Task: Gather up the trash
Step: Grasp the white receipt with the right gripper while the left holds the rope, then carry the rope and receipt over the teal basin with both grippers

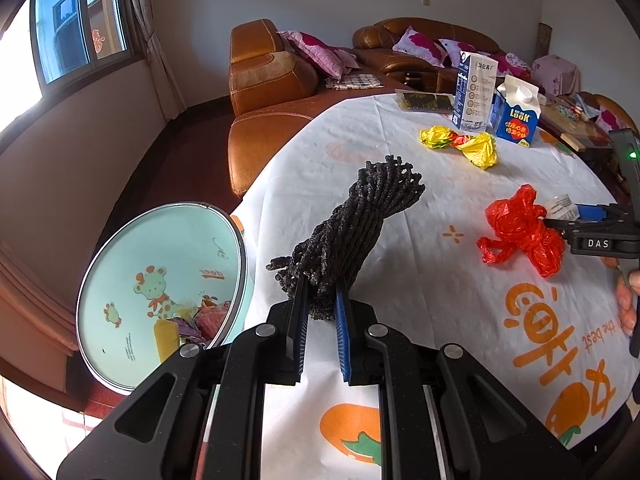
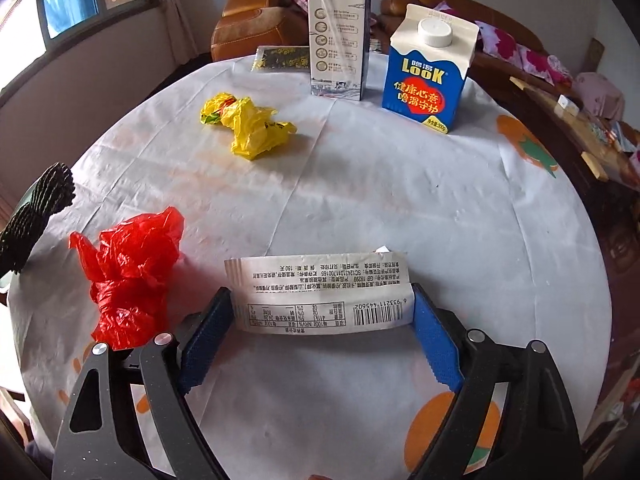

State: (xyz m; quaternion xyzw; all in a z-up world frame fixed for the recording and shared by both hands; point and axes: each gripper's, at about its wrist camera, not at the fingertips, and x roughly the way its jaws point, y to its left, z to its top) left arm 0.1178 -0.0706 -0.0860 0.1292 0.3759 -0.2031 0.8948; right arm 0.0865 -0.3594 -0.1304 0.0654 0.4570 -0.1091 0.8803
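My left gripper (image 1: pixel 320 284) is shut on a black foam net bundle (image 1: pixel 360 216), which it holds upright over the table's left edge. Below it to the left stands a teal bin (image 1: pixel 160 264) with several scraps inside. In the right wrist view my right gripper (image 2: pixel 322 292) straddles a white printed wrapper (image 2: pixel 316 276) lying on the tablecloth (image 2: pixel 360 200), and both blue pads touch its ends. A crumpled red bag (image 2: pixel 128 276) lies just left of that gripper. A yellow bag (image 2: pixel 252 124) sits farther back.
A tall white carton (image 2: pixel 338 40) and a blue milk carton (image 2: pixel 428 72) stand upright at the table's far side, with a dark flat packet (image 2: pixel 280 58) behind them. A brown leather sofa (image 1: pixel 272 80) is beyond the table. A person's hand (image 1: pixel 628 304) shows at the right edge.
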